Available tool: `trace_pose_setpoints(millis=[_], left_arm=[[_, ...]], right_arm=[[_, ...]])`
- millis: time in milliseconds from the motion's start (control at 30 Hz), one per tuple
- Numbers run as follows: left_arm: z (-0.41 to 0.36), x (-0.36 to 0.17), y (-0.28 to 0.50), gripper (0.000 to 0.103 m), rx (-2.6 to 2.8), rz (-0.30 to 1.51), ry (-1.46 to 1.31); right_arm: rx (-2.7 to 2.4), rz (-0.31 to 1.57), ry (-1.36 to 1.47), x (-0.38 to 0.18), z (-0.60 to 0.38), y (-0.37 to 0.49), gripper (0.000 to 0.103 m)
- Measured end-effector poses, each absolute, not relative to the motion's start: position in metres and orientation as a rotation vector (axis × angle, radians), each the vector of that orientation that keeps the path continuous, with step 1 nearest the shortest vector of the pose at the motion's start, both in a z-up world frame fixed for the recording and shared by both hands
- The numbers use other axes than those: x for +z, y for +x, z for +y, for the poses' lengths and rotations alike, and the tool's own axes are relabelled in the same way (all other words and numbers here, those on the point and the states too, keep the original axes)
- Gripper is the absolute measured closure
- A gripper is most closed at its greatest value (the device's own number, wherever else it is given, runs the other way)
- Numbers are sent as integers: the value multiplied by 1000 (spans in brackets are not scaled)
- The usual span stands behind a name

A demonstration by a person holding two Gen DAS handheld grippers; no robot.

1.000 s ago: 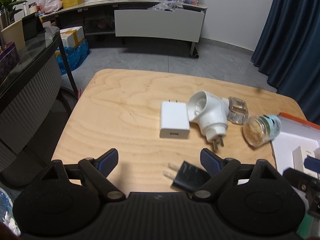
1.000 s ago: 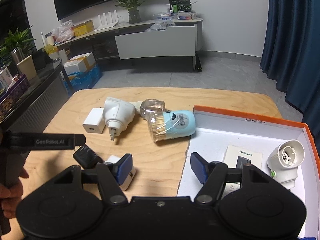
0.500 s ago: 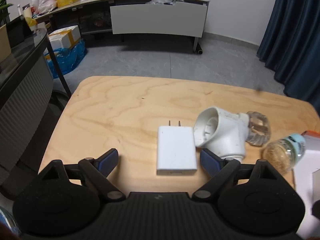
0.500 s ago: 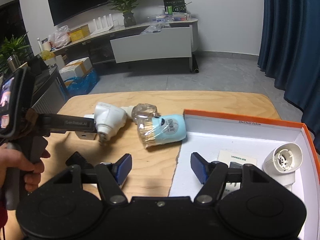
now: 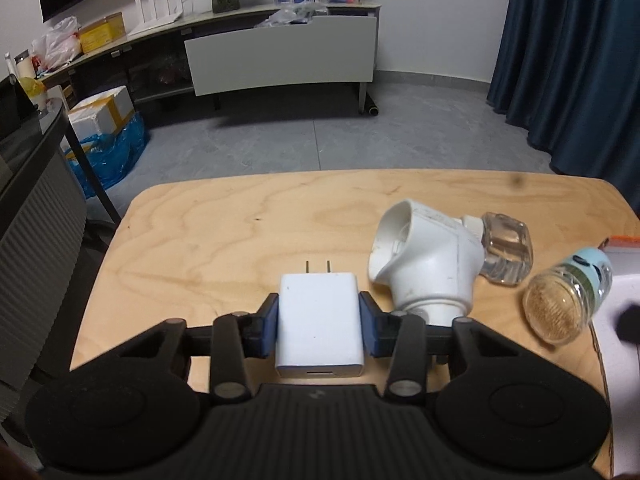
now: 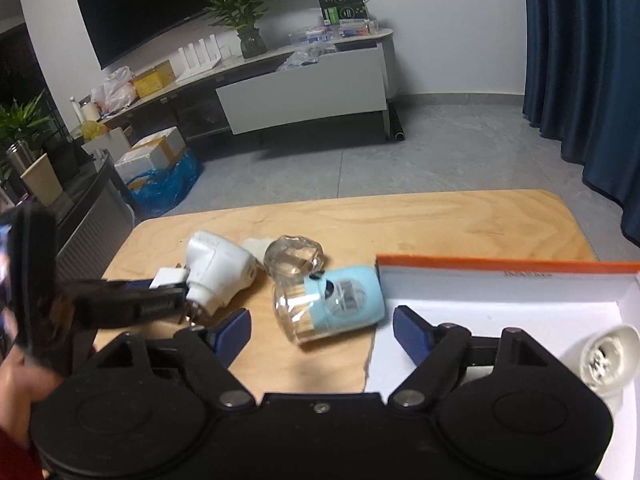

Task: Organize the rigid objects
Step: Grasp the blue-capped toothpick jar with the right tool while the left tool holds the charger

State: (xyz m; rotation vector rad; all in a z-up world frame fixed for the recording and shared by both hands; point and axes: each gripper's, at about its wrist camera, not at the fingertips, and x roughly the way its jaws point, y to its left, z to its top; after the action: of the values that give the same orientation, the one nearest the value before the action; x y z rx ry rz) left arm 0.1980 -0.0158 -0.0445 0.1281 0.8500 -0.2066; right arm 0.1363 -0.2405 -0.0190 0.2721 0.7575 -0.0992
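Left wrist view: the left gripper [image 5: 319, 328] was clamped across the white charger [image 5: 319, 322], prongs pointing to twelve o'clock, flat sides giving the pads purchase on the wooden table [image 5: 224, 240].

Right wrist view: the right gripper [image 6: 320, 330], its jaws just widened and empty, faced the toothpick jar [image 6: 328, 304] at twelve o'clock, the orange-rimmed box [image 6: 508, 266] at two o'clock, likely its destination.

— Setting?
— A living room: wall-mounted television [image 6: 180, 8], long media console [image 6: 280, 80] bearing a potted plant [image 6: 240, 20], dark blue curtains [image 6: 580, 80], grey tiled floor [image 6: 440, 160].
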Motion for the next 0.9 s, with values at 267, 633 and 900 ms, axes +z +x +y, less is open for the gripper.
trace_pose_setpoints(millis=[267,633,900], left_arm=[[1,-42,183,61,-206,851,111],[21,-39,156,61,-213,862,81],[31,-37,125,61,-218,871,43]], right_arm=[[-203,817,504,-37,-267,176,11],[23,938,470,-52,-235,168,16],[46,917,287,-38,-192,126,25]])
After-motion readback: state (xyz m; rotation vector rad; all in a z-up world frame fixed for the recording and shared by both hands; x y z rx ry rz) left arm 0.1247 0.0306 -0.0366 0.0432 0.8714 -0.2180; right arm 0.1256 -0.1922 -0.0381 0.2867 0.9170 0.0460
